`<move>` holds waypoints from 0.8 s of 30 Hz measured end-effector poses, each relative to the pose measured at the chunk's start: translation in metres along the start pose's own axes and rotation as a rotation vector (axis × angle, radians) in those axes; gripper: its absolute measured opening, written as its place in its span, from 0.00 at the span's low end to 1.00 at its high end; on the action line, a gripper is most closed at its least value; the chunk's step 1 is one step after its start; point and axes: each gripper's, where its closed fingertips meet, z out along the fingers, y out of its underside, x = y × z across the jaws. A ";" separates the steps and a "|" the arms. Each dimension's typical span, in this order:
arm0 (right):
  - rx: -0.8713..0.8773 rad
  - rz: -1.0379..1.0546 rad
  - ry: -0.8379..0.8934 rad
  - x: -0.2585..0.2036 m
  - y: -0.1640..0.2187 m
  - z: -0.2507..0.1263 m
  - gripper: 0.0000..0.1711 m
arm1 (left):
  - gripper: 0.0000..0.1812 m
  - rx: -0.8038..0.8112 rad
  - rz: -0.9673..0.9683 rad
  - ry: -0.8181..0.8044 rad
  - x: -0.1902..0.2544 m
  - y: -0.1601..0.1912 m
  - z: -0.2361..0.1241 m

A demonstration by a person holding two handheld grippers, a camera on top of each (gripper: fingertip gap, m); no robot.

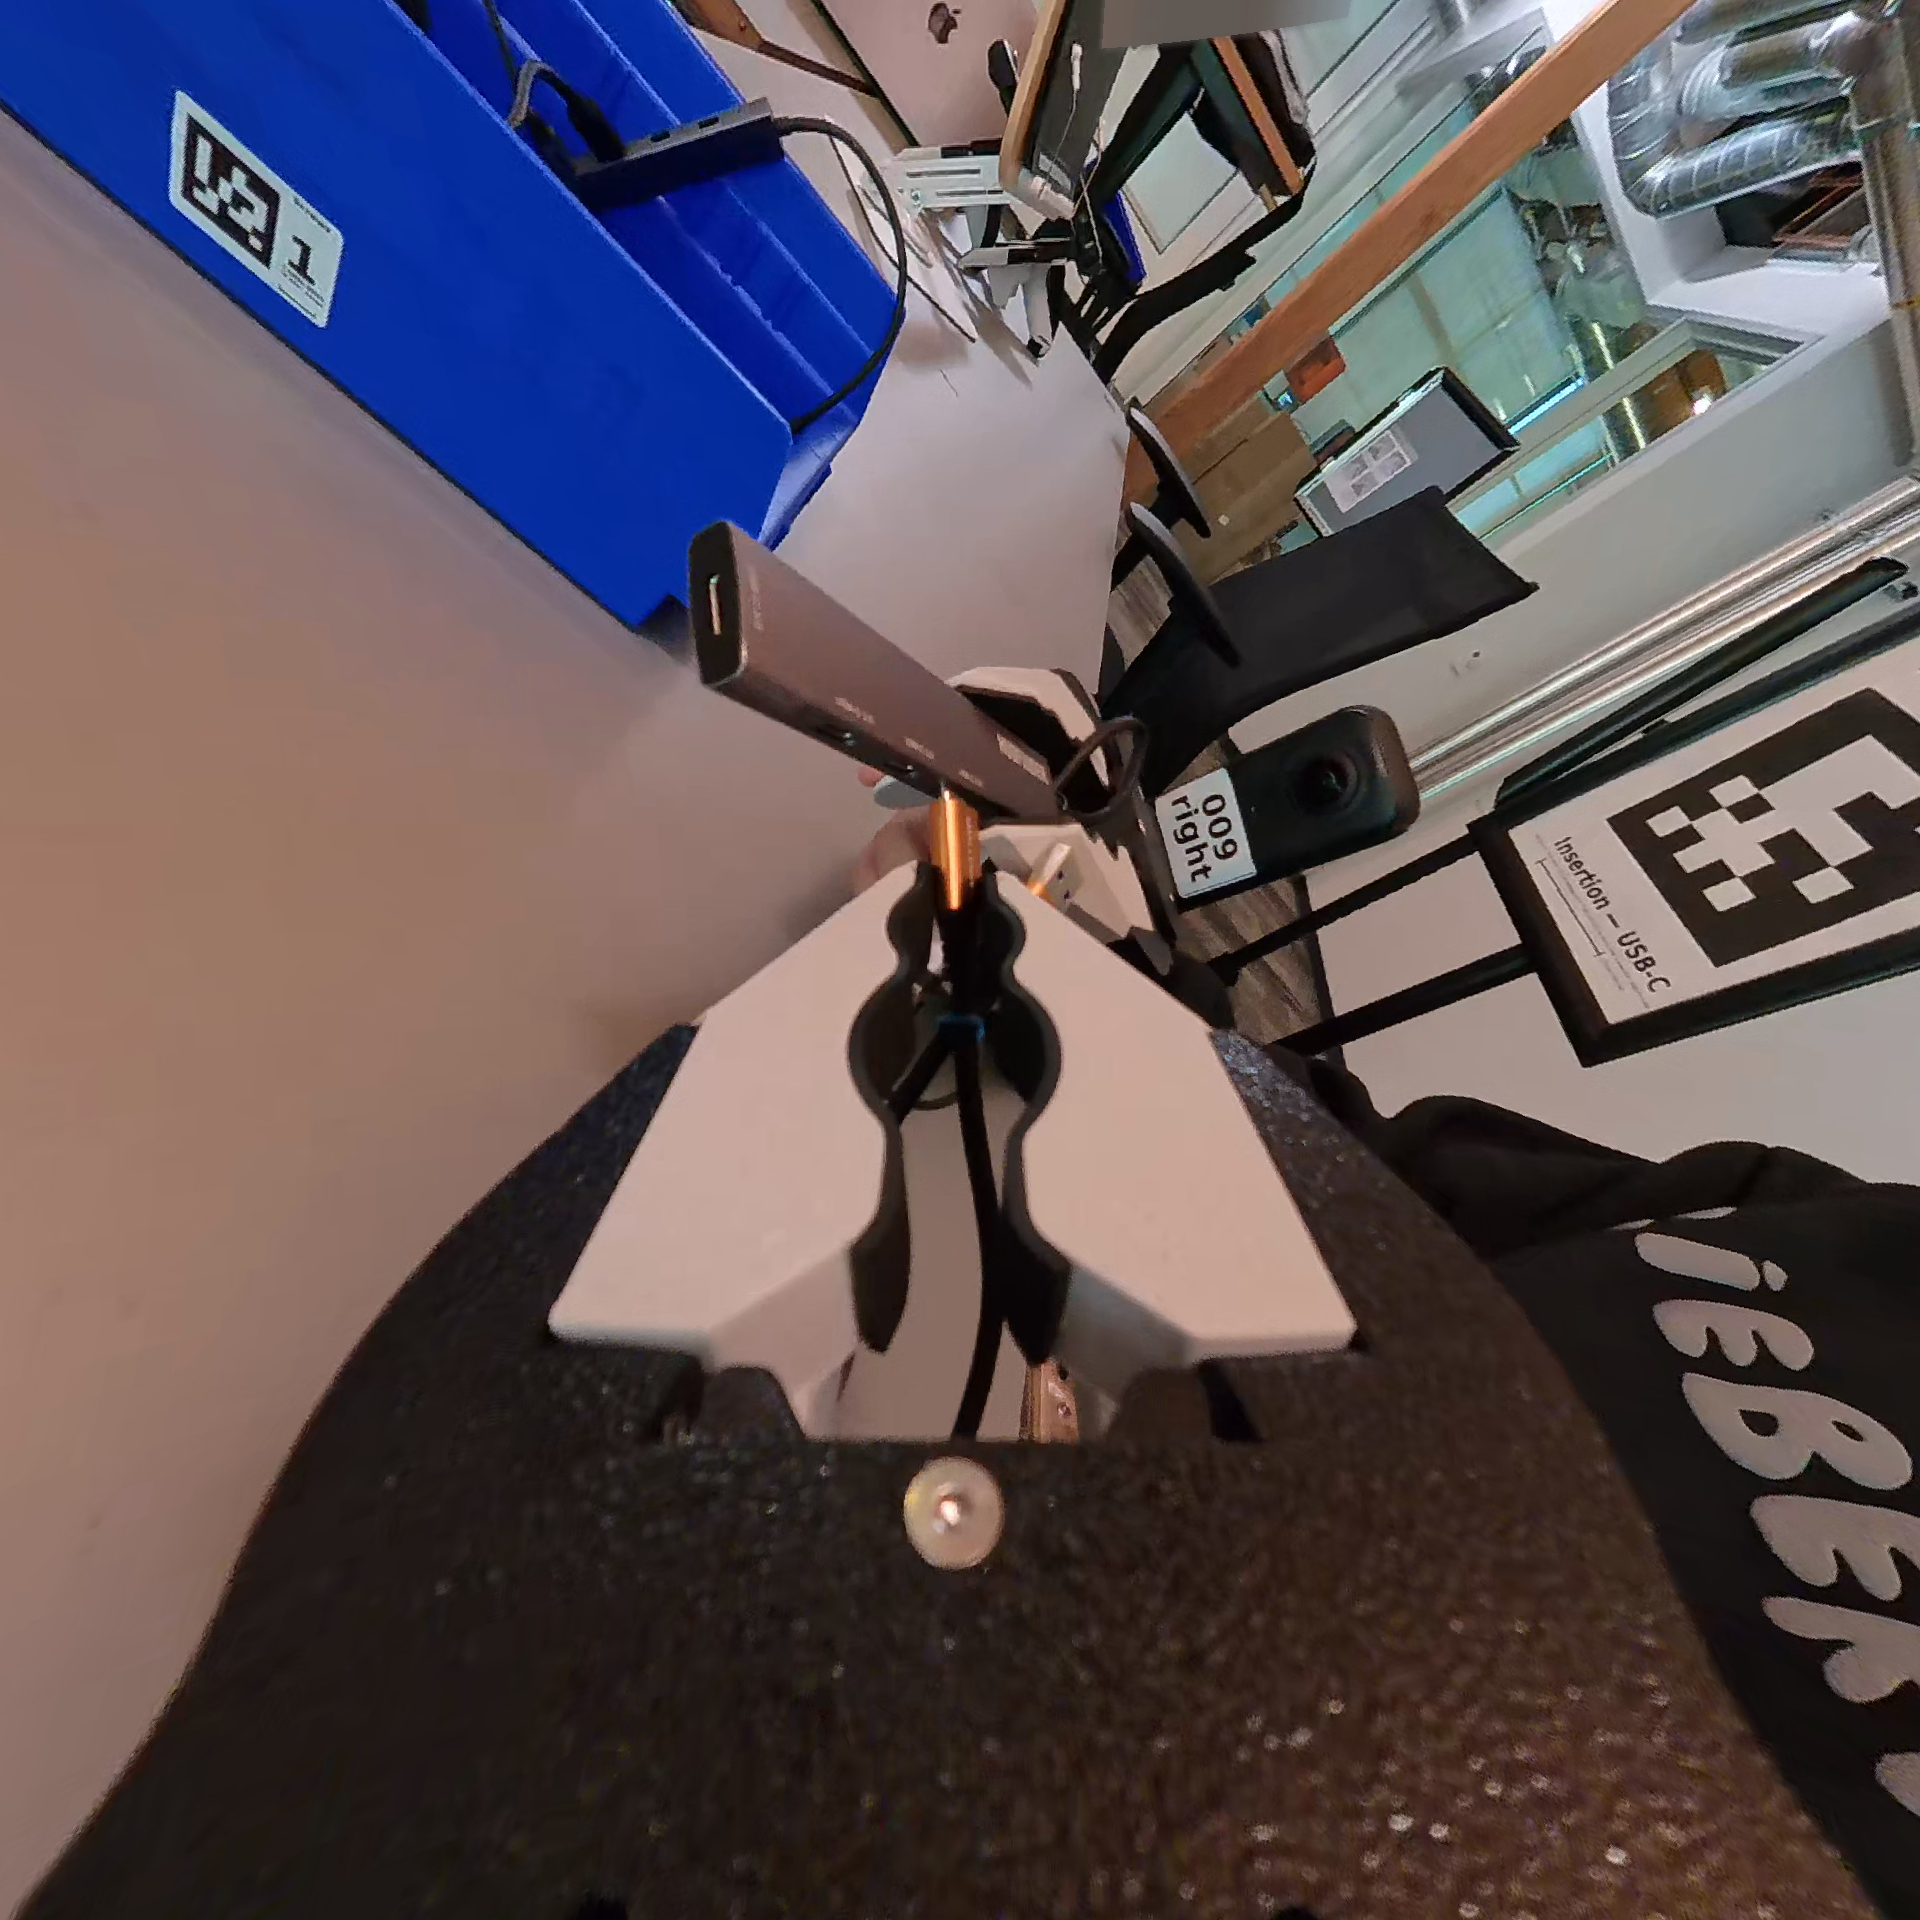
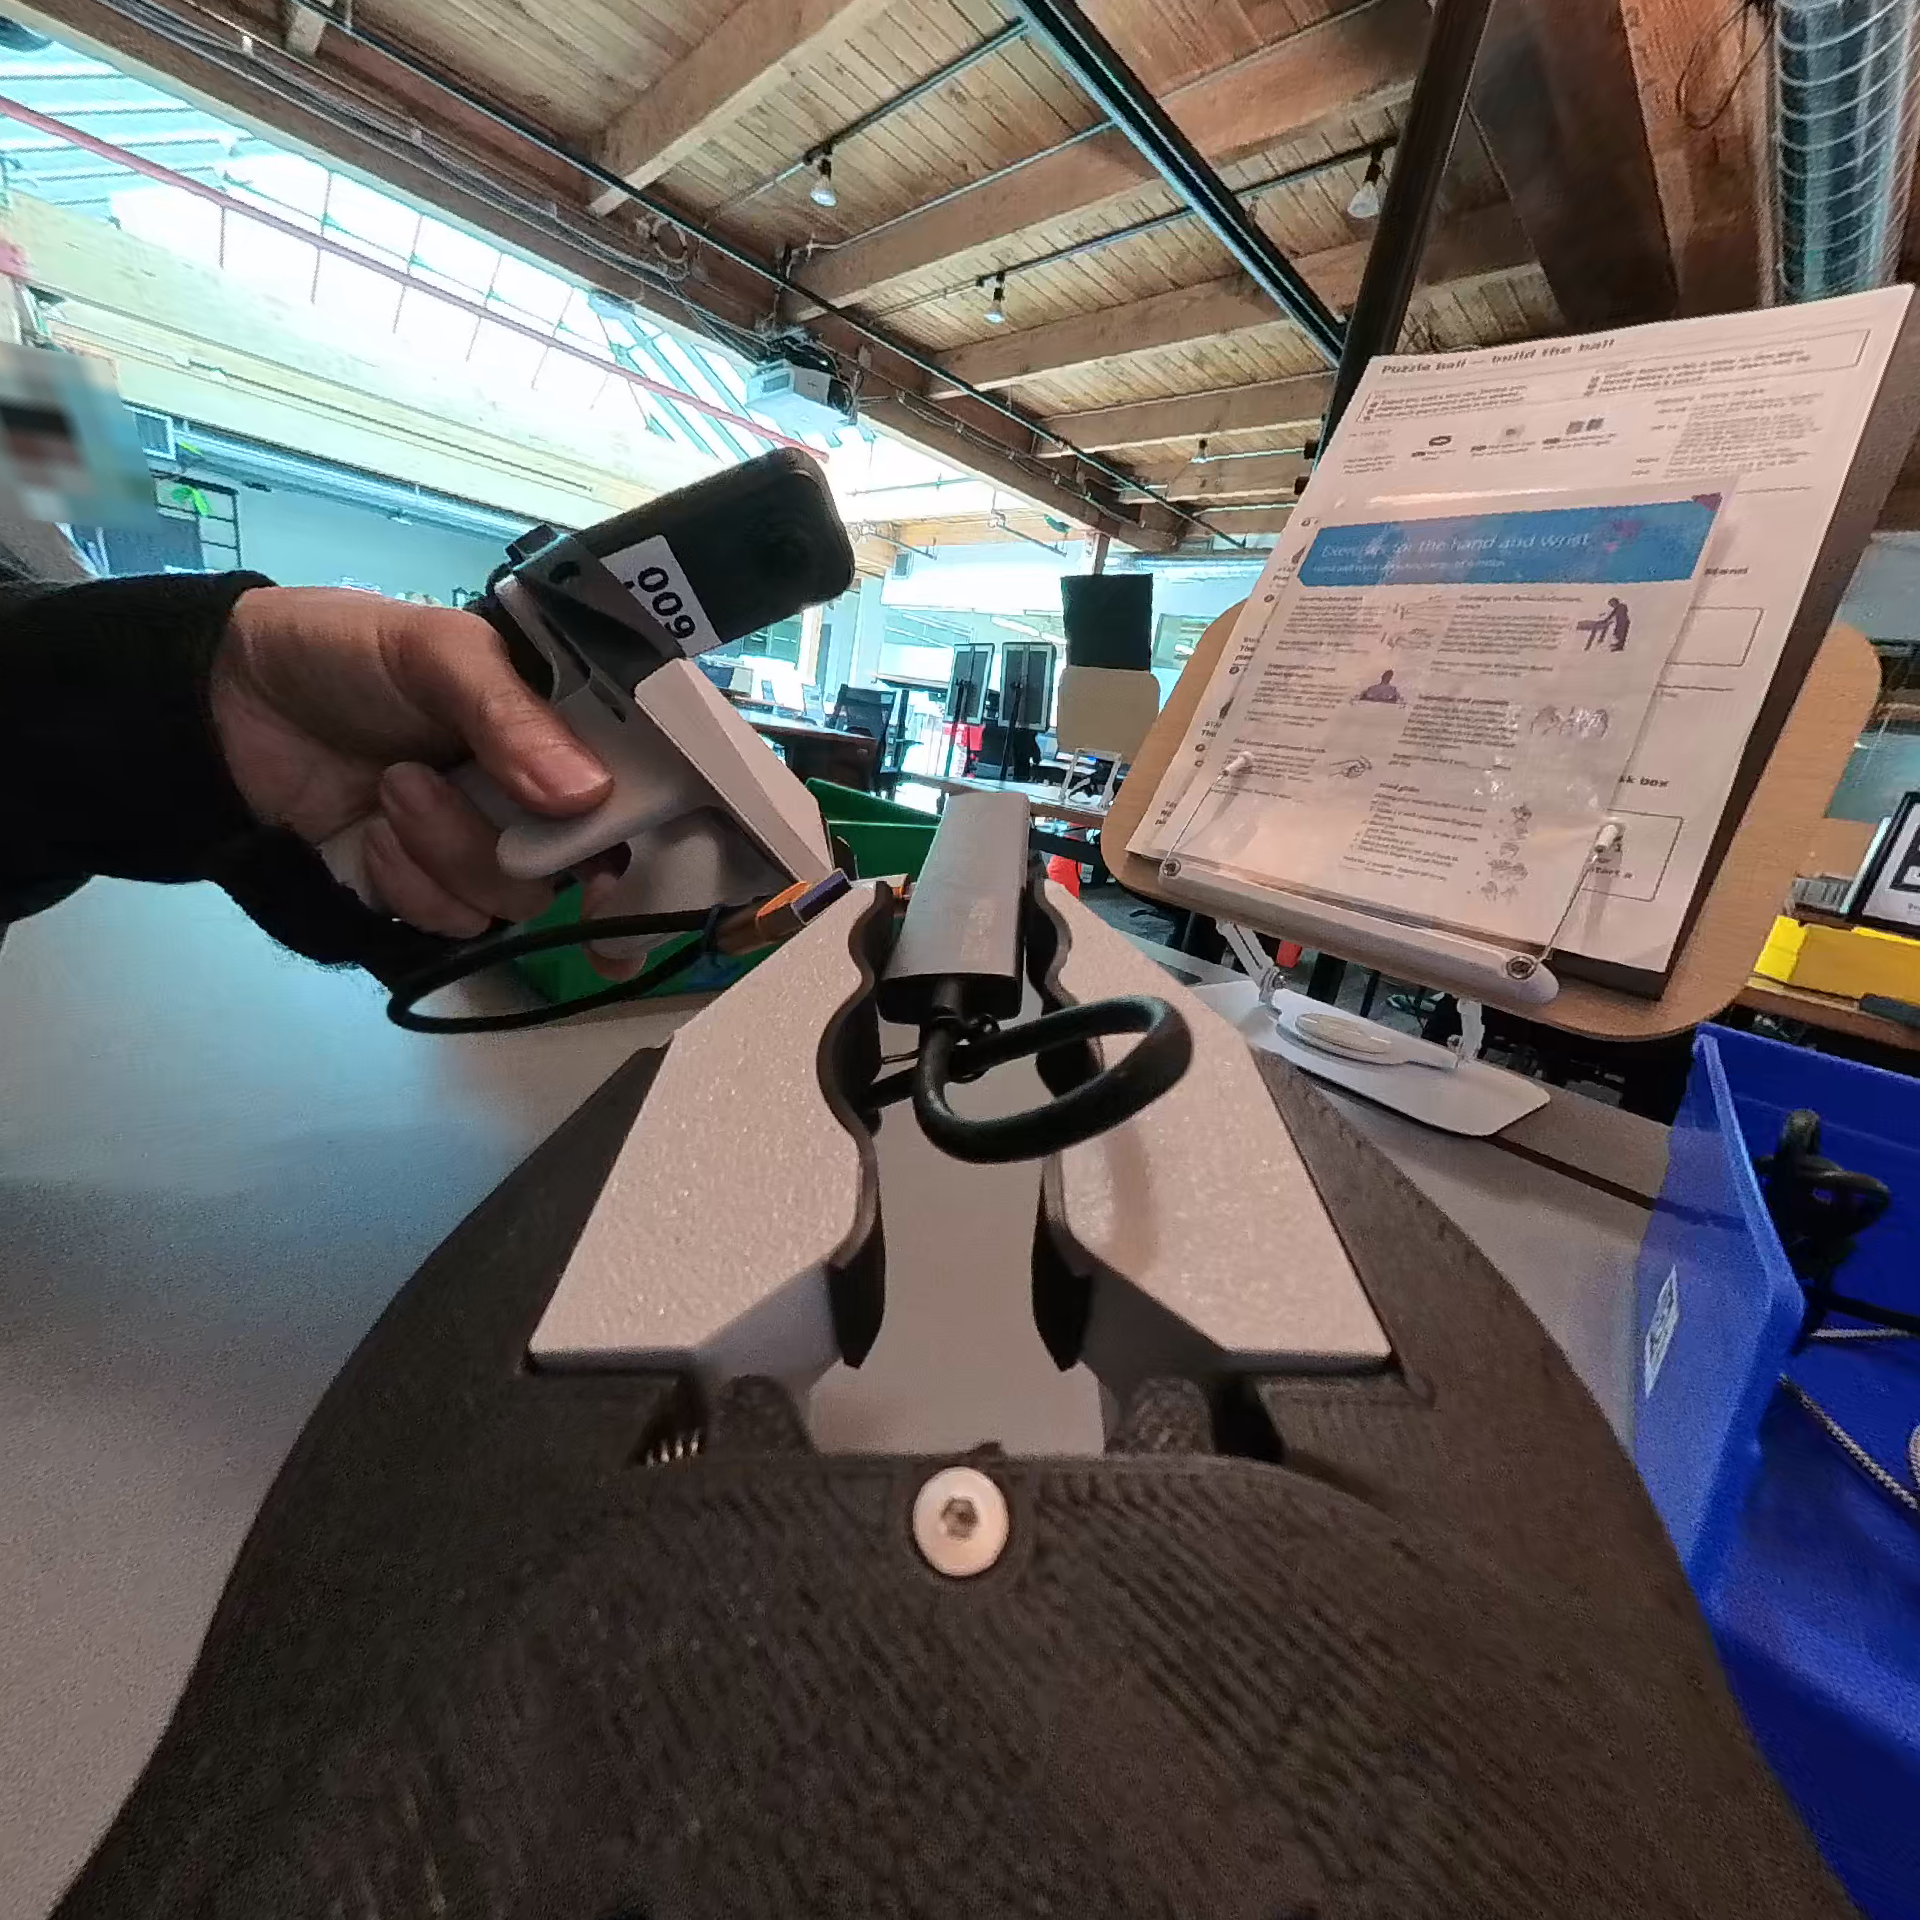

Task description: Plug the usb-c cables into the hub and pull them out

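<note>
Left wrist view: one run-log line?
left claw: shut on orange-collared plug | right claw: shut on hub | plug at hub's side port

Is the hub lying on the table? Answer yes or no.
No, the right gripper holds the hub off the table between its fingers.

Probably an open-plan office workshop: timber ceiling (image 2: pixel 935 156), desks (image 2: pixel 821 732), blue bins (image 1: pixel 499 312).

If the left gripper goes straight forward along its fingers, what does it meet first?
Probably the grey hub. The left gripper holds the orange cable plug pointed at the hub's side, and the plug tip already looks at or in a port; the depth is unclear.
</note>
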 end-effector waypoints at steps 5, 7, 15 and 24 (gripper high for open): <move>-0.029 -0.055 0.049 0.004 0.002 0.002 0.14 | 0.03 0.033 -0.009 0.000 -0.001 -0.005 0.000; -0.045 -0.052 0.060 0.005 0.003 0.002 0.14 | 0.03 0.051 -0.006 -0.004 -0.001 -0.006 0.000; -0.102 -0.069 0.067 0.003 0.010 0.004 0.14 | 0.03 0.044 0.068 -0.097 -0.009 -0.006 0.002; -0.086 -0.080 0.122 0.011 0.008 0.005 0.14 | 0.04 0.099 0.058 -0.078 -0.009 -0.013 0.006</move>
